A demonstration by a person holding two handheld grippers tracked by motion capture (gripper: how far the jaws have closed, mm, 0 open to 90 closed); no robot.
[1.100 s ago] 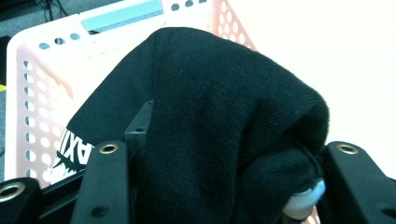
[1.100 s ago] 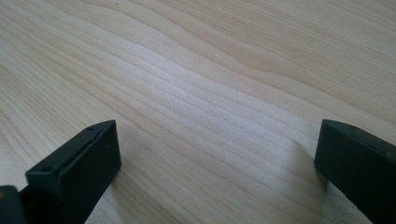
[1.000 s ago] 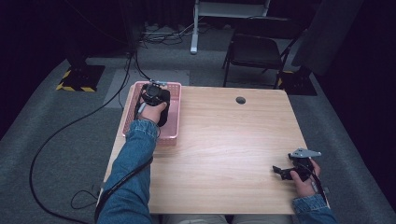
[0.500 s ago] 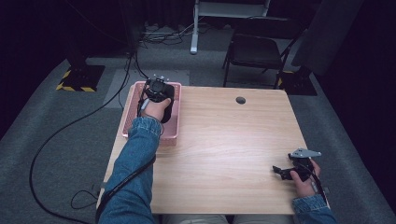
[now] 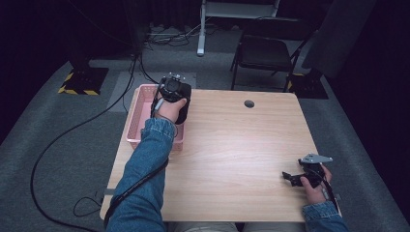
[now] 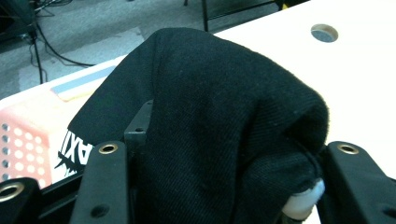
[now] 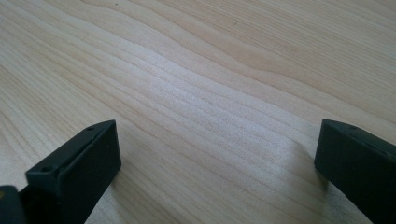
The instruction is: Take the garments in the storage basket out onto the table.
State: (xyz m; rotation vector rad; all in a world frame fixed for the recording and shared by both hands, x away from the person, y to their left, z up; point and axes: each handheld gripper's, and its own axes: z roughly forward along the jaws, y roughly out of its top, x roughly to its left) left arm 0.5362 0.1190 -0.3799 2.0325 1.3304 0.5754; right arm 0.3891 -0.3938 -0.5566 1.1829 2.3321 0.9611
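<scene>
My left gripper (image 5: 180, 107) is shut on a black cloth (image 6: 205, 121) with white lettering. It holds the cloth above the right rim of a pink perforated basket (image 5: 140, 113) at the table's far left. In the left gripper view the bunched cloth fills the space between both jaws, and a small white piece (image 6: 303, 200) shows by the right jaw. My right gripper (image 5: 289, 176) rests low over the wooden table (image 5: 241, 145) near the front right corner. Its jaws stand wide apart with bare wood between them, as the right gripper view shows (image 7: 210, 158).
A round cable hole (image 5: 249, 103) sits in the table's far side. Beyond the table stand a dark chair (image 5: 268, 53) and a white stand (image 5: 208, 29). Black cables (image 5: 72, 135) trail over the grey floor at the left.
My left gripper has risen with the black cloth and drifted right, from over the basket's middle to its right rim. The right gripper has stayed in place.
</scene>
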